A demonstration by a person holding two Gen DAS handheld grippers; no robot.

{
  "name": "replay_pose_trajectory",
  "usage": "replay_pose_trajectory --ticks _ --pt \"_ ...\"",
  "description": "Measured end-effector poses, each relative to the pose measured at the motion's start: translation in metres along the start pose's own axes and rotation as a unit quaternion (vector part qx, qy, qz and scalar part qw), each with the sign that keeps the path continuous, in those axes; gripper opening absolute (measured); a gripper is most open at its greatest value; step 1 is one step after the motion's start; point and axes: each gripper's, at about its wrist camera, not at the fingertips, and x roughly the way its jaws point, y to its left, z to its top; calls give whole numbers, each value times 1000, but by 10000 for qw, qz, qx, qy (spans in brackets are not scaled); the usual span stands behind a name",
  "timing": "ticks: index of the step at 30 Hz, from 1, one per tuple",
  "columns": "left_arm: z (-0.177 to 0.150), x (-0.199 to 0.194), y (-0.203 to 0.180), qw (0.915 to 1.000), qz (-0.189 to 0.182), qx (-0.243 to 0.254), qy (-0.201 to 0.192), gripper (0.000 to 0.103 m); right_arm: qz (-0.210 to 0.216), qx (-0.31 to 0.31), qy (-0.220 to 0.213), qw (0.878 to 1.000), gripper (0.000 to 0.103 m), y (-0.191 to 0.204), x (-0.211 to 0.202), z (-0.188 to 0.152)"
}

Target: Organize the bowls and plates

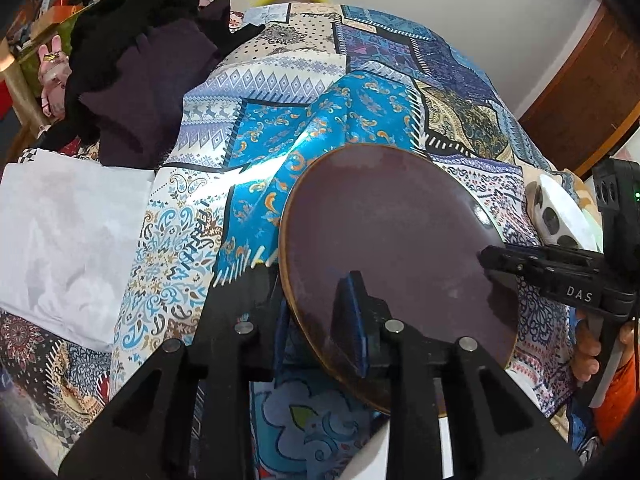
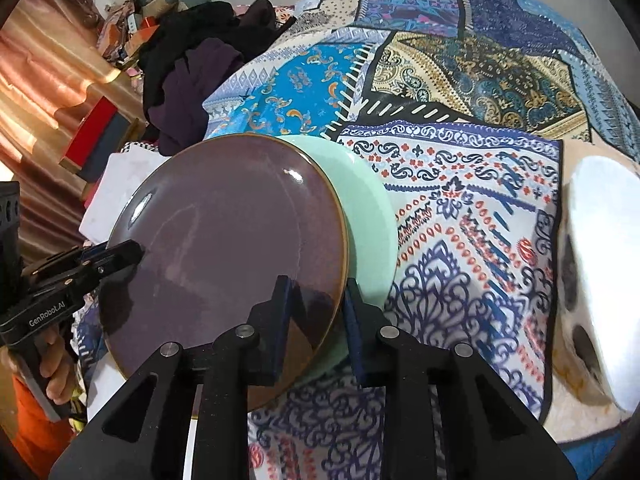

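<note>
The left wrist view is taken up by a patterned quilt [image 1: 280, 92] spread over a bed. To the far left of the left tongs [image 1: 320, 308] a white sheet of paper [image 1: 68, 240] is seen lying on the quilt, and beyond it a heap of dark clothes [image 1: 148, 64] is piled. A dark purple plate [image 1: 396, 232] is held at its near left rim between the blue pads [image 1: 356, 308] of the left tongs, which are closed on it, one pad above the plate and one below. At the plate's far side the right tongs [image 1: 490, 258] are seen closed on the opposite rim. Beyond them, to the right, a white bowl with dark spots [image 1: 560, 216] is partly visible.

In the right wrist view the left tongs [image 2: 128, 252] are seen at the left, clamped on the plate's [image 2: 224, 240] edge. The right tongs [image 2: 316, 320] are closed on the near right rim. Directly under the plate, touching it, a pale green plate [image 2: 368, 216] is seen. Well to the right of the tongs the white bowl [image 2: 600, 280] lies on the quilt [image 2: 460, 80].
</note>
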Motion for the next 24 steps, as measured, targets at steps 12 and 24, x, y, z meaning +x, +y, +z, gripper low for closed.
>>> replay_pose_trajectory --ticks 12,24 --pt "-15 -41 -29 9996 -97 138 -214 28 -112 -67 -437 9990 23 5 -51 -22" --pt "-37 -97 -77 9978 -235 367 -501 28 -148 -26 -891 9959 23 -1 -114 -52"
